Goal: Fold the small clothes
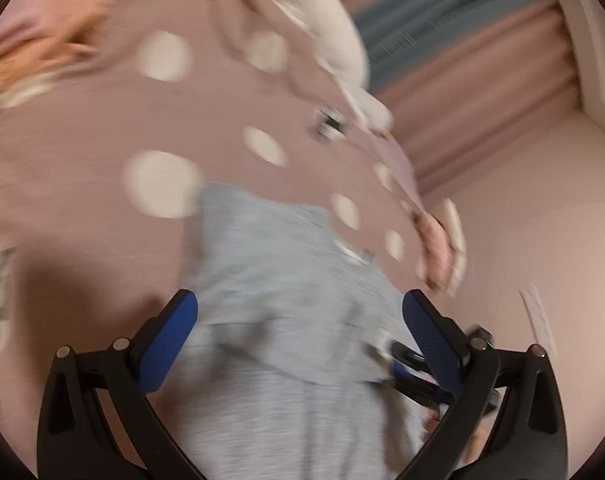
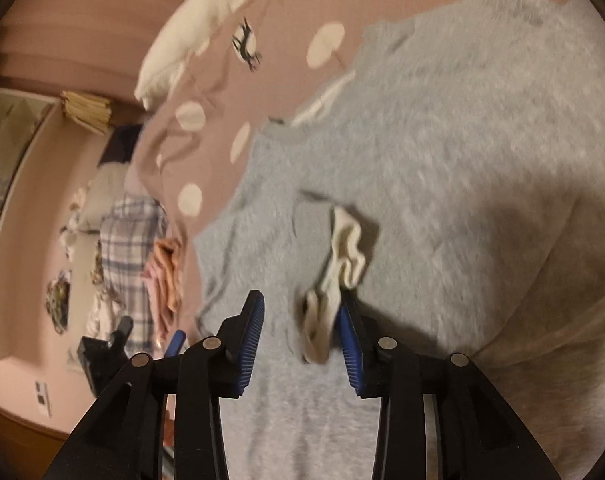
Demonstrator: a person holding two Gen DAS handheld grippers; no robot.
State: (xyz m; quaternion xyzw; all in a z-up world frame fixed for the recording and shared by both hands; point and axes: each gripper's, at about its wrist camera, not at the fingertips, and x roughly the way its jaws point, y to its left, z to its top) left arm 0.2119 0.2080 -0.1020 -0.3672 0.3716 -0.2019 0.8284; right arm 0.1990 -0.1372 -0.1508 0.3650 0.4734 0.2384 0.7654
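Note:
A light grey garment [image 1: 286,264] lies spread on a pink bedspread with white dots [image 1: 102,128]. My left gripper [image 1: 300,316] is open just above the garment, its blue pads apart on either side of the cloth. In the right wrist view the same grey garment [image 2: 442,152] fills the frame, with a small cream sock [image 2: 344,256] lying crumpled on it. My right gripper [image 2: 300,312] is open above the garment; the sock lies against its right finger [image 2: 348,344], not clamped. The other gripper [image 2: 102,352] shows at the lower left. The view is motion-blurred.
A white pillow [image 2: 198,28] lies at the head of the bed. Orange and pink clothes [image 2: 166,272] and a plaid cloth [image 2: 130,248] lie at the bed's far side. Pink and teal curtains [image 1: 462,40] hang beyond the bed, and the wall [image 1: 542,220] is pink.

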